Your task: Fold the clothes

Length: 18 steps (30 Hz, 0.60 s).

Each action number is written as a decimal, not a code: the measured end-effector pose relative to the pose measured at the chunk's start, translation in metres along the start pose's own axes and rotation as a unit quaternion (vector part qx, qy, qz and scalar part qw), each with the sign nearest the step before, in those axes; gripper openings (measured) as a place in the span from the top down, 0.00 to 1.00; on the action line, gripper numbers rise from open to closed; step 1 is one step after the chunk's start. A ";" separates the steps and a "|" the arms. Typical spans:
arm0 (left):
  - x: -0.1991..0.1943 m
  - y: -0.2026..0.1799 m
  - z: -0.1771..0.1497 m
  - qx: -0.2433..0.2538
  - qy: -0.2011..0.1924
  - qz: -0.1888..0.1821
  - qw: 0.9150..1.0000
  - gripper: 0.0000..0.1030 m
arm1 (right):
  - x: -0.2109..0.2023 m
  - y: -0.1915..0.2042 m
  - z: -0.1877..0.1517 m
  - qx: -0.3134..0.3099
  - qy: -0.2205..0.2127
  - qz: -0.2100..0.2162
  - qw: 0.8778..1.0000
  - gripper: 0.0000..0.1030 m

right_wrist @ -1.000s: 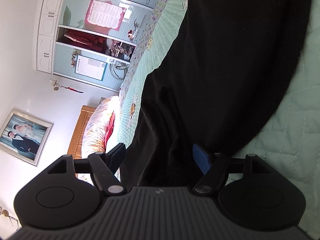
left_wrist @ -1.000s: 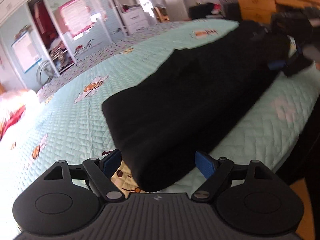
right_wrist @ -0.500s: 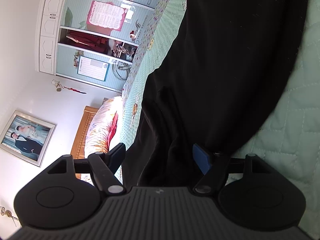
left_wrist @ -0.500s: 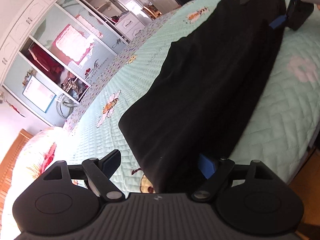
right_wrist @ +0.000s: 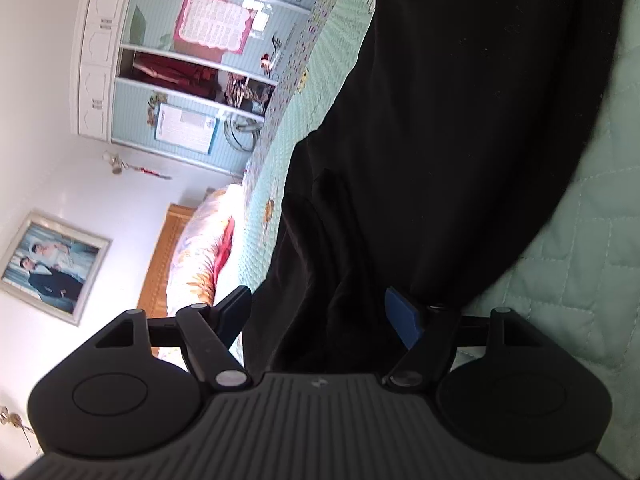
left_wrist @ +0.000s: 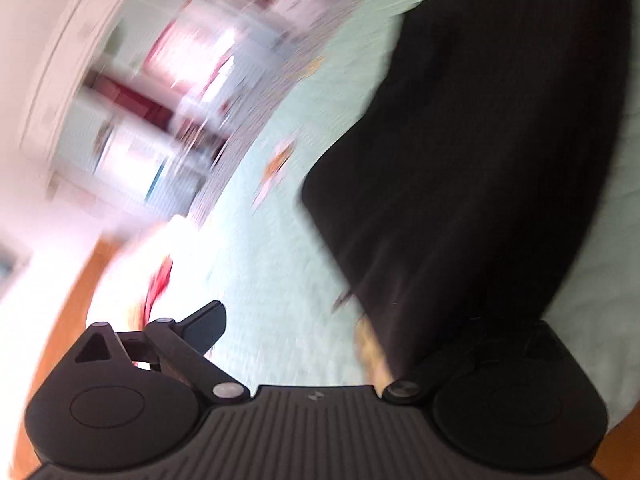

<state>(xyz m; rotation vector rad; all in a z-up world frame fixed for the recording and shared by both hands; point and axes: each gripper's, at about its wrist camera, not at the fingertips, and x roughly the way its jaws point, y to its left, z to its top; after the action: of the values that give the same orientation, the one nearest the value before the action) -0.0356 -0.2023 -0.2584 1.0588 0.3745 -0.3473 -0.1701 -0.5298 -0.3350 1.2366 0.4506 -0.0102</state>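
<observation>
Long black trousers [left_wrist: 472,152] lie folded lengthwise on the mint quilted bedspread [left_wrist: 272,280]. My left gripper [left_wrist: 324,328] is at their near end and its jaws are opening wide. Its left finger [left_wrist: 208,322] stands clear over the bedspread, while the right finger is hidden under the cloth edge. This view is blurred by motion. In the right wrist view, my right gripper [right_wrist: 320,312] is closing a little on the bunched other end of the trousers [right_wrist: 460,128]. Cloth fills the gap up to the blue pad [right_wrist: 404,320].
The bed runs away towards a wardrobe [right_wrist: 192,80] with open shelves. A floral pillow [right_wrist: 200,256] lies against the wooden headboard [right_wrist: 160,256], and a framed photo [right_wrist: 52,260] hangs on the white wall. Orange floor shows at the bed's edge [left_wrist: 616,448].
The left gripper rolled and swung, blurring its view. Its jaws spread wider, and the blue right pad went out of sight under the trousers. The right gripper kept still on the cloth.
</observation>
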 end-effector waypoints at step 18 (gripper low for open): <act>-0.001 -0.002 -0.010 0.005 -0.014 0.026 1.000 0.02 | 0.018 0.017 -0.003 -0.017 0.023 0.045 0.999 0.27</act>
<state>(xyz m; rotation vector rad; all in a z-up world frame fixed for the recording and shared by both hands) -0.0388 -0.1944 -0.2638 1.0712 0.3205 -0.3173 -0.1505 -0.5175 -0.3262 1.2237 0.4326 0.1028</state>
